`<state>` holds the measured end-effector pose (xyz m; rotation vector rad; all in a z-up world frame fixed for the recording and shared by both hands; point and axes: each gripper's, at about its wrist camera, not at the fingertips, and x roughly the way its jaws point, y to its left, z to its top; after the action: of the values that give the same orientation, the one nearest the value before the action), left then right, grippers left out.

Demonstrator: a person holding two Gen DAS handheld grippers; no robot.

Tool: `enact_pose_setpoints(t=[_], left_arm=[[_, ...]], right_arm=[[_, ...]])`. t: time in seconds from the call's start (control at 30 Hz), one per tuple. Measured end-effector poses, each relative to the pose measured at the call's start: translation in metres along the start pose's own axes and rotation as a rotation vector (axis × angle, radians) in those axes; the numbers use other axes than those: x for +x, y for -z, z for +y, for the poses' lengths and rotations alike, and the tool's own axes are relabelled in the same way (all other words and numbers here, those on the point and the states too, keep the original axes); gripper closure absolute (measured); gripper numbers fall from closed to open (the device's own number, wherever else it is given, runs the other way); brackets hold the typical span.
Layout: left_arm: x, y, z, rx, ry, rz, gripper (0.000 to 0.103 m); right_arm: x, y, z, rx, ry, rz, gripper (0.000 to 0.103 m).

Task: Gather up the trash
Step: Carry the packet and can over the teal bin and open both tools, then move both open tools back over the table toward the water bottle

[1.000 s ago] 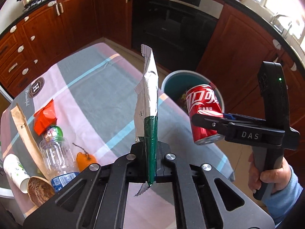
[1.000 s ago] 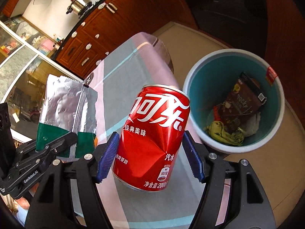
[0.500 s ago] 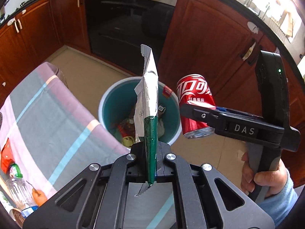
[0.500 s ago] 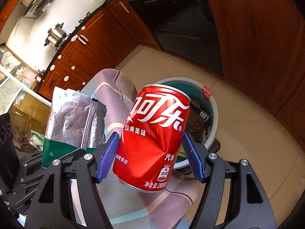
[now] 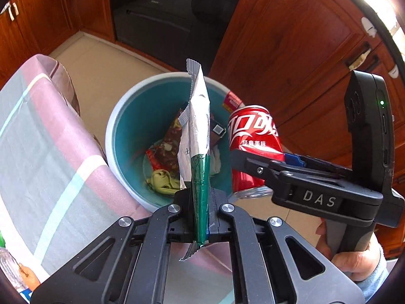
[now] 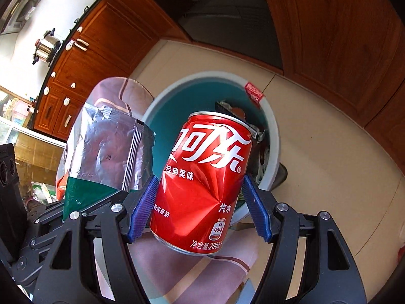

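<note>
Can and wrapper held above the bin

Cabinets [image 5: 291, 50] of red-brown wood ring the tiled floor [image 6: 329, 157], and a table under a striped cloth [image 5: 50, 152] fills the lower left of the left wrist view. Only the right wrist view shows the counter with a steel pot [image 6: 46, 46] at its upper left; only the left wrist view shows the person's hand [image 5: 354, 263] and blue sleeve gripping the other tool's handle at the lower right edge, plus a plastic bottle [image 5: 7, 266] at the table's near left corner.

A round bin [image 5: 114, 136] with a teal inside stands on the floor against the table's far corner, with scraps of packaging in its bottom.

The right gripper [image 6: 200, 200] has its blue-padded fingers [image 6: 143, 207] spread wide and pressed against both sides of a dented red can [image 6: 202, 177]. The can's long axis runs along the fingers, its top end pointing away from the camera and toward the bin's opening.

The left gripper [image 5: 200, 217] is pinched nearly shut on the green lower end of a foil wrapper [image 5: 196, 131]. The wrapper stands edge-on, its long axis along the fingers, silver crimped end pointing out over the bin. In the right wrist view its flat silver face shows, just beside the can.
</note>
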<state>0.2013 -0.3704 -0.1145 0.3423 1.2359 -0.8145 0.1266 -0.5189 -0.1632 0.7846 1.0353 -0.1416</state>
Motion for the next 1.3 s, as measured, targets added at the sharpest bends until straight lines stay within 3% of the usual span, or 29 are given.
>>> enact_pose_setpoints(t=[0.13, 0.17, 0.27, 0.43, 0.67, 1.0, 1.3], left_arm=[[0.009, -0.001, 0.004, -0.005, -0.013, 0.021, 0.097], [0.01, -0.001, 0.004, -0.006, -0.017, 0.028, 0.092], [0.007, 0.001, 0.004, 0.0, -0.037, 0.01, 0.057], [-0.008, 0.004, 0.0, 0.003, -0.047, -0.023, 0.05], [-0.033, 0.01, 0.004, -0.026, -0.051, -0.063, 0.031], [-0.072, 0.032, 0.003, -0.036, -0.058, -0.133, 0.016], [-0.109, 0.068, 0.016, -0.06, -0.076, -0.217, 0.009]], right_arm=[[0.014, 0.002, 0.0, 0.0, -0.002, 0.03, 0.037], [0.017, 0.002, 0.0, 0.002, -0.004, 0.039, 0.037], [0.02, 0.004, 0.001, 0.009, -0.01, 0.051, 0.027], [0.016, 0.006, 0.004, 0.023, -0.014, 0.054, 0.021], [0.005, 0.01, 0.003, 0.078, -0.023, 0.054, 0.012], [-0.022, 0.022, 0.019, 0.065, -0.011, 0.027, 0.011], [-0.045, 0.039, 0.052, 0.015, -0.024, 0.002, 0.011]])
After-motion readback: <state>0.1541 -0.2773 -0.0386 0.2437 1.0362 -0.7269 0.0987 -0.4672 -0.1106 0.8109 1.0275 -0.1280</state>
